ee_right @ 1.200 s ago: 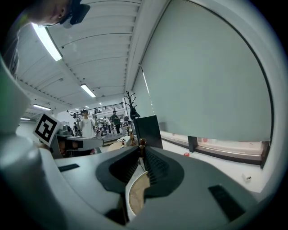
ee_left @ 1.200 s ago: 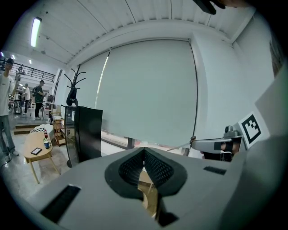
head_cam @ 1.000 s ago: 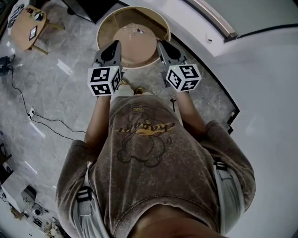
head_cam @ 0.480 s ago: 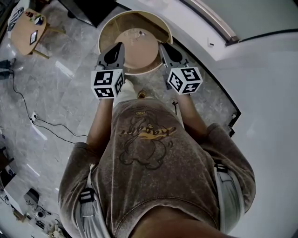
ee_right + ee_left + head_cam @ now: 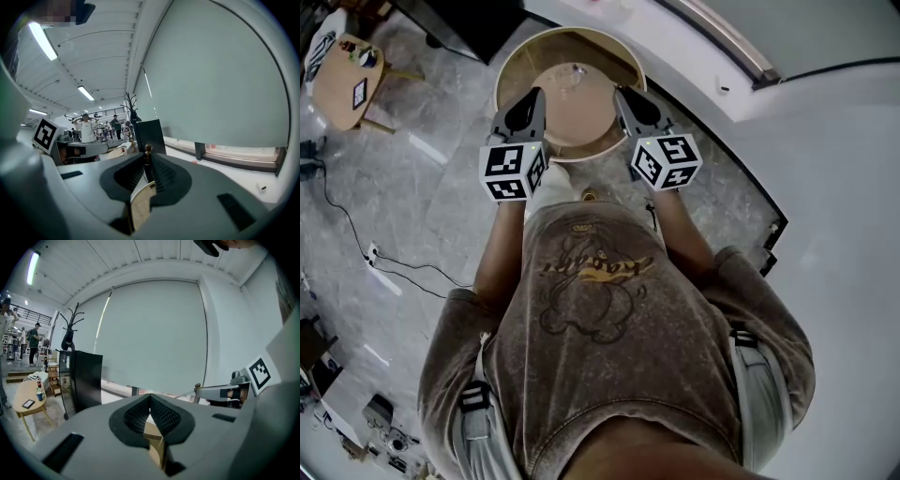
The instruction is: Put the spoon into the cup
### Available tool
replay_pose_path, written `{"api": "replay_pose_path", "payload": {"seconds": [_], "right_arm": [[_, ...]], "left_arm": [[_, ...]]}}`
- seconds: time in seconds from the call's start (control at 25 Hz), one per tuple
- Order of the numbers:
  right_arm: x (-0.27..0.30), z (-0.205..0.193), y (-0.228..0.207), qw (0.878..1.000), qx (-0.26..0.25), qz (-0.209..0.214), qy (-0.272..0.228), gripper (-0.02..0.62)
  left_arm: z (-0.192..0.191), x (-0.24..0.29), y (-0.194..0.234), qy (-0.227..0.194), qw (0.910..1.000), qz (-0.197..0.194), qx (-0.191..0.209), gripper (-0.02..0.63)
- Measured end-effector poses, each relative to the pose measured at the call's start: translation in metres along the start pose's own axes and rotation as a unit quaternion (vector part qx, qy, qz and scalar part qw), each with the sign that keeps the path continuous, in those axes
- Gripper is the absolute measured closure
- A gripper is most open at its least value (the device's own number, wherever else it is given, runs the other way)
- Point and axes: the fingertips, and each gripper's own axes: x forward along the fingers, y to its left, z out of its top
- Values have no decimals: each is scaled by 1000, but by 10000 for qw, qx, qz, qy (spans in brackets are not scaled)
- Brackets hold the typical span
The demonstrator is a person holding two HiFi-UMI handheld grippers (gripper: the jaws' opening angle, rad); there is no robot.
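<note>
Left claw (image 5: 535,96) and right claw (image 5: 620,94) are held side by side over the near edge of the round bench (image 5: 581,117). Both are pointed toward the bench's middle and kept well apart from each other. In the left gripper view the left claw is seen clenched, pads met at the tip, with nothing caught between them. The right claw is clenched on the spoon (image 5: 148,152). A thin dark stem is pinched between the pads, and its knobbed end is seen sticking up just past the tips. The spoon is thus carried above the near right part of the bench and is not touching it.

A small clear object (image 5: 573,71) is seen on the far part of the bench top; it is too small to be identified. A small wooden side table (image 5: 342,70) is placed left of the bench, well apart from it, with a flat dark device on it. A black cabinet (image 5: 84,380) is set beyond the bench's far left side, with a coat rack (image 5: 70,331) just beside it. A cable (image 5: 403,246) is laid on the marble floor (image 5: 441,187) near-left of the bench. A grey roller blind (image 5: 154,333) is hung beyond the bench's far side. The person's brown printed shirt (image 5: 600,309) is seen on the bench's near side.
</note>
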Motion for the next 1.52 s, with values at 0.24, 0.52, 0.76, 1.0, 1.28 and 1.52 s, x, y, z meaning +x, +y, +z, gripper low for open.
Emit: {"api": "replay_pose_path", "payload": {"seconds": [0.24,0.52,0.76,1.0,1.28,1.52], "right_arm": [[22,2,-9,9999,25,-135,-6,537],[52,2,-14,9998,84,-201,16,537],[78,-2,-16,9996,153,-207,79,537],[97,-15,-26,9991,254,-282,166,537],[120,-37,-40,9982,332,-381,327,537],[134,-57,-52,9971,384,-477,442,537]], "left_arm": [[0,25,14,-2,9999,-147,1,591],[1,48,37,55,9997,-224,38,591],[-4,65,55,167,9996,-240,38,591],[-17,84,64,267,9990,-342,77,591],[-41,109,71,388,9981,-483,28,591],[-60,127,80,451,9975,-534,-29,591]]}}
